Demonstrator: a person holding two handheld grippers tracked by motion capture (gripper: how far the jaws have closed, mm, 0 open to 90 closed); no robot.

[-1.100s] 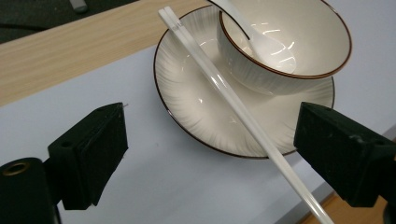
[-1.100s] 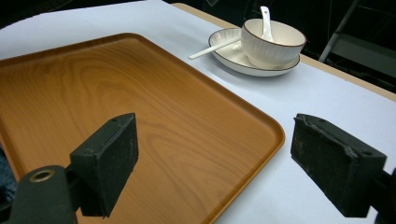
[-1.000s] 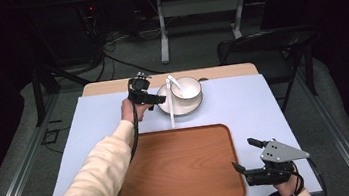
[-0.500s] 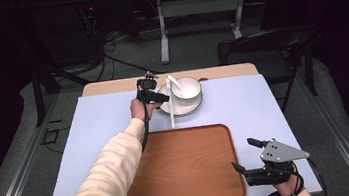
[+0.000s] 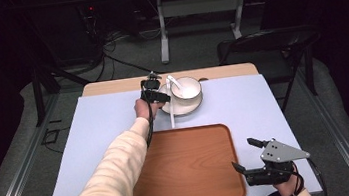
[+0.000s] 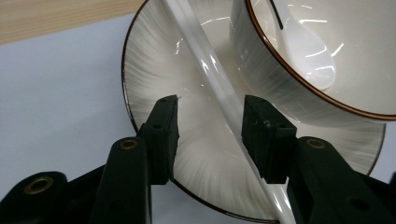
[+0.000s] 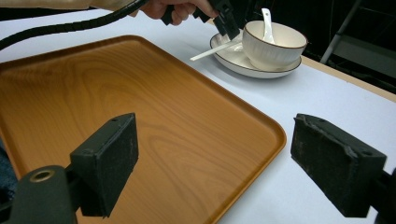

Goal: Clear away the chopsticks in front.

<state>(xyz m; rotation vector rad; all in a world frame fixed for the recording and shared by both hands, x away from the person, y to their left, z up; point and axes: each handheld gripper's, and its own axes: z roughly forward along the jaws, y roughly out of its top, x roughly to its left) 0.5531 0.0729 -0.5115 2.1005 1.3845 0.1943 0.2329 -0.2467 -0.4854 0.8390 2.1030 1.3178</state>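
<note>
The left hand-held gripper (image 6: 210,126) straddles the white stick (image 6: 219,88), whose long axis runs near-to-far across the plate (image 6: 140,60); jaws have been closing, not pinching yet.

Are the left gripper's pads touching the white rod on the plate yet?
Cannot tell. In the left gripper view the white rod lies between the closing pads: a gap at the left pad, but none plainly visible at the right.

wooden tray (image 5: 181,167), folding chair (image 5: 267,46)
</note>
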